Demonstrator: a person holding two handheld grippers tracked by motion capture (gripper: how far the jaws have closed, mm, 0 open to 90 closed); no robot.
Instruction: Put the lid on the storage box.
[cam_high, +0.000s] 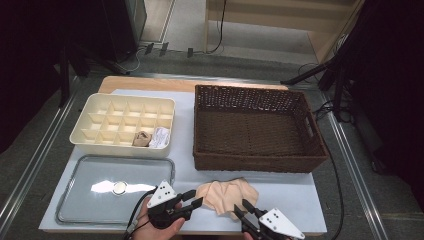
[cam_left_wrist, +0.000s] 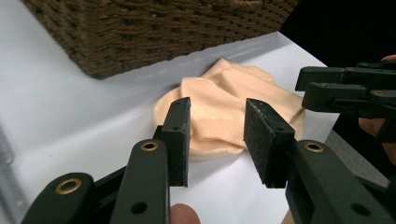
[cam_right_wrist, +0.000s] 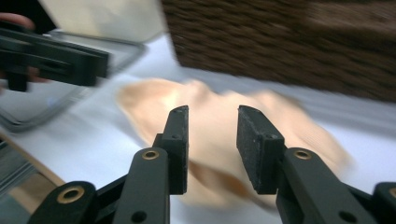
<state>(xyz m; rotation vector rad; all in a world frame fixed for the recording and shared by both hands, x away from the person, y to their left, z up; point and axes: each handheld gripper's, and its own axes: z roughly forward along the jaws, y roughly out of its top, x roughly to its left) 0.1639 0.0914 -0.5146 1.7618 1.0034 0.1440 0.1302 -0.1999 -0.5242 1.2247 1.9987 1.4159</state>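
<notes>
A peach cloth (cam_high: 227, 196) lies crumpled at the lower centre of the high view, just below the brown basket (cam_high: 255, 160). The left gripper (cam_high: 196, 198) sits at the cloth's left edge, jaws partly open and empty. The right gripper (cam_high: 241, 208) sits at its lower right edge, jaws parted, gripping nothing.

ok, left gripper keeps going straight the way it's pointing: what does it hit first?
Most likely the peach cloth. The left gripper has its jaws open and aimed at the cloth's near edge on the white table cover. The wicker basket stands beyond it. Depth is hard to judge, but nothing else sits in between.
</notes>
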